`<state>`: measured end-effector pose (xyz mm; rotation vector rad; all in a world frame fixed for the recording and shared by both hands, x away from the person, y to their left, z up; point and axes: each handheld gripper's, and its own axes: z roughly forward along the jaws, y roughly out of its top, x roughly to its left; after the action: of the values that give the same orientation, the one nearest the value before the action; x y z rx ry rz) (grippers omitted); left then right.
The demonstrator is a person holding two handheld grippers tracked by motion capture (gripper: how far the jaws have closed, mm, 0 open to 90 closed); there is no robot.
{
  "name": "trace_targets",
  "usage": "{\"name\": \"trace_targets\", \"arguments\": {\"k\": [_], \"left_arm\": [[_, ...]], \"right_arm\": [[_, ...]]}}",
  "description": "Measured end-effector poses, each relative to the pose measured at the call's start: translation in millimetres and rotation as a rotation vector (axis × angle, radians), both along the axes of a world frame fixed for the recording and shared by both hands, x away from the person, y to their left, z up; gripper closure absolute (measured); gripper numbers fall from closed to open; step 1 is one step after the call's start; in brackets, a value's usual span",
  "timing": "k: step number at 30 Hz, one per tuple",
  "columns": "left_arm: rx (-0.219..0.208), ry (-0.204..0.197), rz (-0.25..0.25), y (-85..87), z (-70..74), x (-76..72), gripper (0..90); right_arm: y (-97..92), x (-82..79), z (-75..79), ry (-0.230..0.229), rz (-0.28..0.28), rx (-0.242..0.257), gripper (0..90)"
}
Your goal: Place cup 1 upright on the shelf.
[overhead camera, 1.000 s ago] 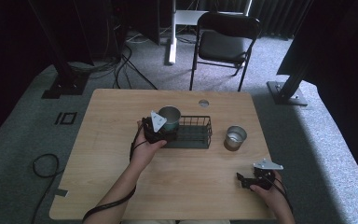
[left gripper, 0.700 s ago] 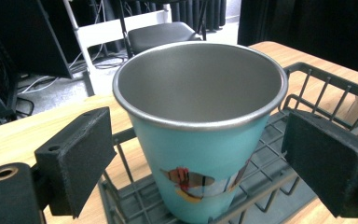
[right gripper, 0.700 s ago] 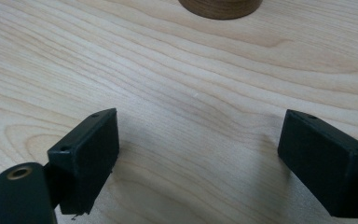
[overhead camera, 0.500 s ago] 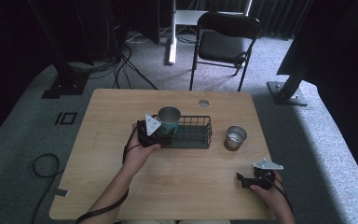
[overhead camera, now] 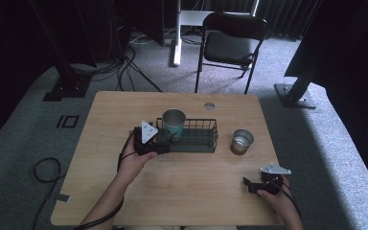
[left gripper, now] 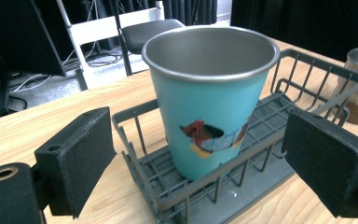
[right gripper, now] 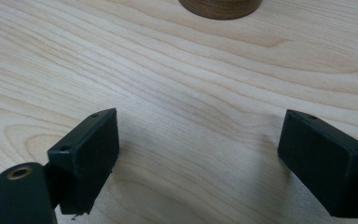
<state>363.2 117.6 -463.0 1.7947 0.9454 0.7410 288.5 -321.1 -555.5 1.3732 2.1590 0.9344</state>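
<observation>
Left gripper point(left gripper: 205, 163) sat fingers apart before the teal cup point(left gripper: 209, 100), upright in the wire basket point(overhead camera: 196, 141) mid-worktop; grasp looked next, needing closure on its wall. Right gripper point(overhead camera: 255, 184) rested spread near the right front corner

The left gripper point(overhead camera: 160, 140) now sits a little further back from the teal cup point(overhead camera: 174, 123) than a second ago, drawn toward the left end of the wire basket point(overhead camera: 206, 140). Its jaws stand wide apart with the cup between them, touching neither, and the person's left forearm point(overhead camera: 110, 199) lies more toward the table's left.
</observation>
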Motion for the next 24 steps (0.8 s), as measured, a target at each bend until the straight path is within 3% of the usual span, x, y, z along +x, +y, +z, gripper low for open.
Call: {"name": "trace_targets", "arguments": {"k": [10, 24], "left_arm": [[-0.013, -0.015, 0.013, 16.5, 1.3, -10.1, 10.0], [-0.013, -0.02, -0.014, 36.5, -0.3, -24.8, 10.0]], "right_arm": [[0.0, 0.0, 0.0, 0.0, 0.0, 0.0, 12.1], [0.0, 0.0, 0.0, 0.0, 0.0, 0.0, 12.1]]}}
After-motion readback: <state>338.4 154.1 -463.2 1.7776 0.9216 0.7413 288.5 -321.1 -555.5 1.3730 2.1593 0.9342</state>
